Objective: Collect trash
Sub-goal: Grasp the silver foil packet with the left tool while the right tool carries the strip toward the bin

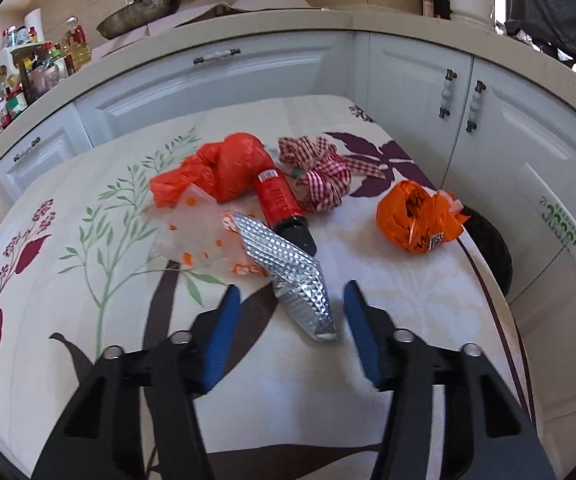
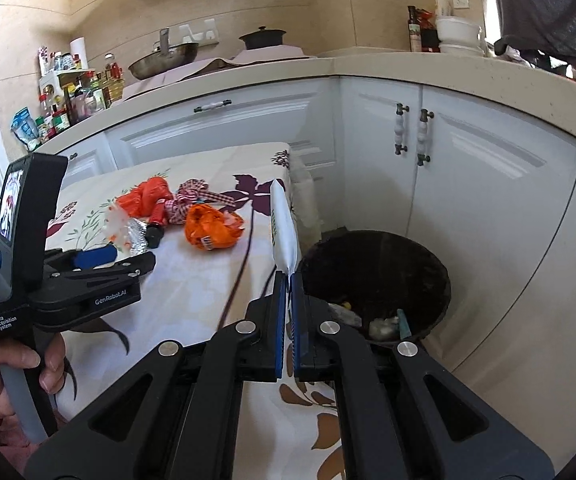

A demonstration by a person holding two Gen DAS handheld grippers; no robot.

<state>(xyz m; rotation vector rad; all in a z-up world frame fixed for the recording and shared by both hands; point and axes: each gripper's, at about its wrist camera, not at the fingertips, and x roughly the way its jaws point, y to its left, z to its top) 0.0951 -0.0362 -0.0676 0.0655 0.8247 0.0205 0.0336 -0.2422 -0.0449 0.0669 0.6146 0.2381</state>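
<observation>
On the flowered tablecloth (image 1: 88, 280) lie a silver foil wrapper (image 1: 296, 280), a red tube (image 1: 280, 200), a red plastic bag (image 1: 228, 168), a checked ribbon (image 1: 320, 172), a clear spotted wrapper (image 1: 196, 224) and an orange wrapper (image 1: 416, 216). My left gripper (image 1: 291, 286) straddles the near end of the foil wrapper, and its blue pads stand apart from it. My right gripper (image 2: 288, 276) is shut on a flat white packet (image 2: 284, 228) with green print, held upright at the table's edge beside the black bin (image 2: 376, 280).
The bin holds some scraps and stands on the floor against white cabinets (image 2: 468, 200). A counter (image 1: 288, 20) behind carries a pan, a pot and bottles. A hand (image 2: 8, 364) holds the left gripper's handle (image 2: 100, 292).
</observation>
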